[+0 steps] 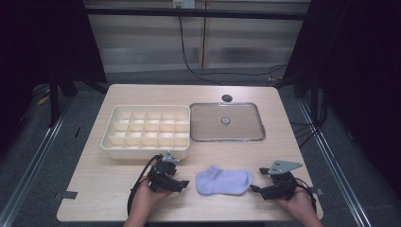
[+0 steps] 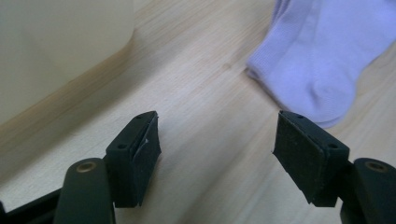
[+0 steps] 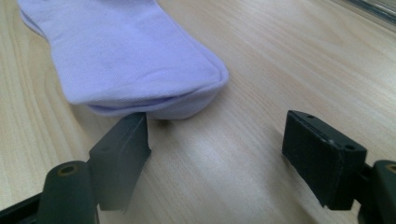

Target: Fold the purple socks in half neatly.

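A lilac sock lies flat near the table's front edge, between my two grippers. My left gripper rests on the wood just left of it, jaws open and empty. In the left gripper view the sock sits ahead to the right of the gripper, clear of the pads. My right gripper stands at the sock's right end, open. In the right gripper view the sock's rounded end lies just beyond one fingertip of the gripper, not between the jaws.
A cream divided organiser box stands behind the left gripper; its wall is close on that side. A clear lid with a small knob lies to its right. A dark round hole marks the table's back.
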Demonstrator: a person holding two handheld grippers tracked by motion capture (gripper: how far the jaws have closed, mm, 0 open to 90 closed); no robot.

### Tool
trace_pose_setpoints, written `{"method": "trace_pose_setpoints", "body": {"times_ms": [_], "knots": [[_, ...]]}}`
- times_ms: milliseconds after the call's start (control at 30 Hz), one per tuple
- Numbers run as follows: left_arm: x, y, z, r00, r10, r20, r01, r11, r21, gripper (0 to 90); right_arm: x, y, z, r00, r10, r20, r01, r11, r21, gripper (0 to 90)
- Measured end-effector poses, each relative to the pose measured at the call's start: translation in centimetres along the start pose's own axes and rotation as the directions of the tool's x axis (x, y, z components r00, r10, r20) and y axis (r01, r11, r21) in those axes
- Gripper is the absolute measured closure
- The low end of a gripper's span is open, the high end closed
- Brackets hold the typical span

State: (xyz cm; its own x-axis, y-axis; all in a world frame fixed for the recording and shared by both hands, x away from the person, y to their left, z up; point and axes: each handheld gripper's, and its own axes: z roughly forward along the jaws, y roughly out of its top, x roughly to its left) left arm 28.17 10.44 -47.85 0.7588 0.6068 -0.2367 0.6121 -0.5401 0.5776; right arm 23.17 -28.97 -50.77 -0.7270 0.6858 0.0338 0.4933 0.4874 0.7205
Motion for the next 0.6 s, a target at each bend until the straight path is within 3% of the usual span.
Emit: {"method": "trace_pose_setpoints", "body": {"times_ms": [33, 100, 233, 600], "knots": [[0.0, 0.2, -0.3, 0.9994, -0.027, 0.021, 0.027, 0.9996, 0.006, 31.8, 0.0, 0.1, -0.1, 1.0, -0.005, -0.003, 0.005, 1.0, 0.009, 26.5], [0.1, 0.3, -0.4, 0.9991, -0.026, 0.032, 0.026, 0.9994, 0.023, 32.7, 0.0, 0.1, -0.1, 1.0, -0.007, -0.005, 0.007, 1.0, 0.009, 28.0], [0.2, 0.3, -0.6, 0.9941, -0.083, 0.07, 0.079, 0.9952, 0.058, 34.1, 0.1, 0.3, -0.3, 0.9997, -0.019, -0.018, 0.019, 1.0, 0.022, 33.9], [-0.5, 1.8, -0.9, 0.9863, -0.101, 0.13, 0.091, 0.9924, 0.082, 37.8, 0.5, 0.8, -0.4, 0.9973, -0.039, -0.062, 0.042, 0.998, 0.048, 47.5]]}}
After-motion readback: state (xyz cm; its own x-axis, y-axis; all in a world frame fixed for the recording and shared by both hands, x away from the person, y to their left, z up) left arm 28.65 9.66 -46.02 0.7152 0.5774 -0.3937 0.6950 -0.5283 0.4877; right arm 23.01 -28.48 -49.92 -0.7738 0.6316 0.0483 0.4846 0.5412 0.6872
